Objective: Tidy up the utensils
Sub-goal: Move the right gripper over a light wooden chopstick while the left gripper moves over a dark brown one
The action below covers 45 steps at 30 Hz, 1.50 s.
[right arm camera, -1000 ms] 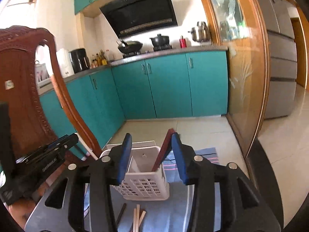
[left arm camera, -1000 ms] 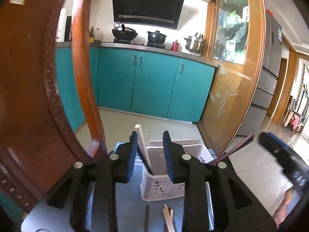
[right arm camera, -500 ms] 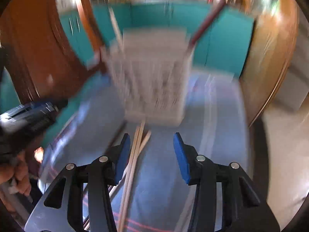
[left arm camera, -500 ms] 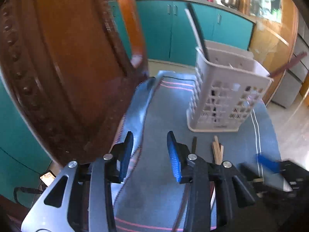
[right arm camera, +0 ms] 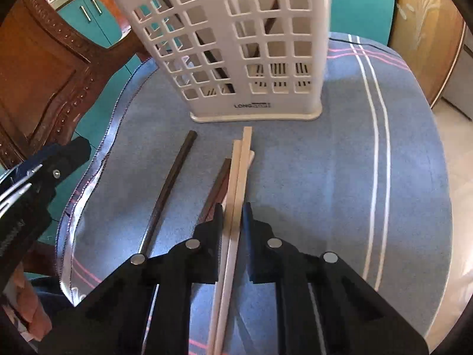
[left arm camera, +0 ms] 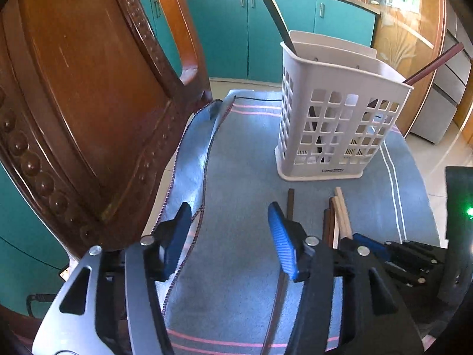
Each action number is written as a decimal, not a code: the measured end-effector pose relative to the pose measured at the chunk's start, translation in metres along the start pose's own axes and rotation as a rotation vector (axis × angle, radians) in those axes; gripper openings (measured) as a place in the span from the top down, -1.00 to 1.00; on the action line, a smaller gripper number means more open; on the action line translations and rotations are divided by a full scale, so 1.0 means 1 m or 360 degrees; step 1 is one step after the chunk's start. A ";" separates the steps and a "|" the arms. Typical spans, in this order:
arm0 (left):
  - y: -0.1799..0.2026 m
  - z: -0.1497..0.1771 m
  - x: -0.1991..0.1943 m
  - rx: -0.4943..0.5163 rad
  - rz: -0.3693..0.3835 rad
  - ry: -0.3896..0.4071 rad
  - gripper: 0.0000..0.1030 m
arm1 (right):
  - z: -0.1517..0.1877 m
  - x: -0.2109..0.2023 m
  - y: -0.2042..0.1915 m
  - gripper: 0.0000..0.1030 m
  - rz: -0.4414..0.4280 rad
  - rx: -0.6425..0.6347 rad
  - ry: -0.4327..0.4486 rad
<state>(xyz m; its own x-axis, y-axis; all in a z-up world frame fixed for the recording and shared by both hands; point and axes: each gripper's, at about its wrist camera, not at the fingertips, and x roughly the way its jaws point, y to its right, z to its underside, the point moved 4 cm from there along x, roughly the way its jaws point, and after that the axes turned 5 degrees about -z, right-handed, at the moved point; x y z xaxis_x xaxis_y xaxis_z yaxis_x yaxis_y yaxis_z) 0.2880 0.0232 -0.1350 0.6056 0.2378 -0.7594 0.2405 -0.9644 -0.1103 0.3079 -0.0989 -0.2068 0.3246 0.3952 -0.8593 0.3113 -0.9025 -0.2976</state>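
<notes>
Right tongs (right arm camera: 232, 211) clenched on two pale wooden chopsticks (right arm camera: 238, 174) lying on the blue striped cloth (right arm camera: 325, 177) over the round worktop, just before the white perforated plastic utensil basket (right arm camera: 236, 44). Left tongs (left arm camera: 227, 233) gape empty near the cloth's rumpled left edge, beside a carved wooden chair (left arm camera: 74, 88).

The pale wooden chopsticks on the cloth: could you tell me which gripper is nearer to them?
Right. The right gripper straddles the pale wooden chopsticks; the left gripper hovers open beside them.

Your scene in blue, white and wood tones.
White lattice basket (right arm camera: 236, 44); blue cloth (right arm camera: 325, 177) with pink and white stripes; pale chopsticks (right arm camera: 236, 183); teal cabinets (left arm camera: 236, 29).
</notes>
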 end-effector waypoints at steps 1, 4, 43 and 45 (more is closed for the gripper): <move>0.000 0.000 0.001 -0.0002 0.0007 -0.0009 -0.09 | 0.001 -0.001 0.002 0.74 0.0007 0.0010 0.0004; 0.001 0.002 0.005 0.0002 0.0029 -0.0045 -0.12 | 0.001 -0.008 0.012 0.74 0.0011 0.0060 0.0017; 0.039 0.026 0.045 0.0151 0.0100 -0.0271 -0.33 | 0.000 -0.020 0.059 0.55 0.0179 0.0098 0.0052; 0.045 0.028 0.047 0.0173 0.0103 -0.0280 -0.33 | -0.001 -0.016 0.053 0.54 0.0249 0.0036 0.0062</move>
<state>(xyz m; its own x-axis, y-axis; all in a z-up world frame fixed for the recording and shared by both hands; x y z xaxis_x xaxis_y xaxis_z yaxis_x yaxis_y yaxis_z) 0.3058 -0.0120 -0.1934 0.4731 0.1600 -0.8664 0.1165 -0.9861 -0.1185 0.3200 -0.1534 -0.2088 0.4023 0.2555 -0.8792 0.2343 -0.9570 -0.1709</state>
